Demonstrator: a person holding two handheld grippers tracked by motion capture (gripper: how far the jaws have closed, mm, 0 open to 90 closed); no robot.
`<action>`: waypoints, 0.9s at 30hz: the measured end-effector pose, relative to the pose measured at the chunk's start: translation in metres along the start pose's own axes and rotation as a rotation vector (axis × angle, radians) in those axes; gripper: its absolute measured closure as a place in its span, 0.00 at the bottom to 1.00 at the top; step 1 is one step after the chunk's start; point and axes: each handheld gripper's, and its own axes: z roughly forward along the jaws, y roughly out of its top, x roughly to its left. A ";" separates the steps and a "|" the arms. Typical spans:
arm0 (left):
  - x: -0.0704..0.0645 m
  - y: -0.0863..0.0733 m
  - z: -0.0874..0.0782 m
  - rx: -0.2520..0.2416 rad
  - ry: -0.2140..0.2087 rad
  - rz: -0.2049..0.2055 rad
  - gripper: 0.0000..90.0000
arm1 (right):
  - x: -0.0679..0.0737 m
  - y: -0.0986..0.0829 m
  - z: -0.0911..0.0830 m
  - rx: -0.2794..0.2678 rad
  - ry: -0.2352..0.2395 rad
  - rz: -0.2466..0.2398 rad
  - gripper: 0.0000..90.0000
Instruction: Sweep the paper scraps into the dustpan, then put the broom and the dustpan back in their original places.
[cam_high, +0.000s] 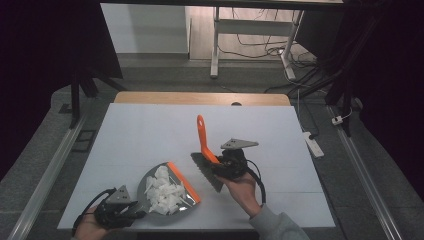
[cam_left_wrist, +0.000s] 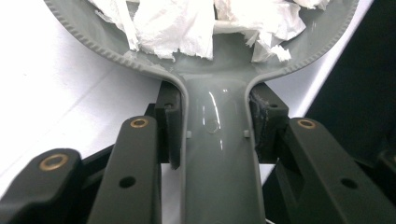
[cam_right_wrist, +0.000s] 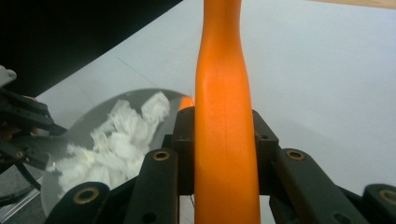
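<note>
Paper scraps are in the pan, brush lifted away

Your left fingers (cam_left_wrist: 170, 126) pinch the dustpan (cam_high: 167, 192) handle, keeping it flat on the desk (cam_high: 150, 130) so the paper scraps (cam_high: 162, 191) stay in. Your right fingers (cam_right_wrist: 184, 140) pinch the orange brush (cam_high: 206, 150), just beside the pan's lip.

Black jaws (brass rivets), grey sleeve (cam_high: 277, 225).

text: none legible | labels: none | brands: none | numbers: none | signs: none

White table (cam_high: 150, 125), grey dustpan (cam_high: 186, 199) on it
</note>
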 end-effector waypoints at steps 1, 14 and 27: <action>0.001 0.001 0.000 -0.003 0.005 -0.003 0.69 | -0.002 -0.001 -0.002 0.000 -0.005 -0.001 0.78; 0.009 0.010 -0.006 -0.057 0.069 -0.120 0.69 | -0.025 -0.015 -0.039 -0.008 -0.007 0.002 0.78; 0.011 0.026 -0.002 -0.079 0.154 -0.235 0.69 | -0.044 -0.034 -0.062 0.020 0.017 0.029 0.78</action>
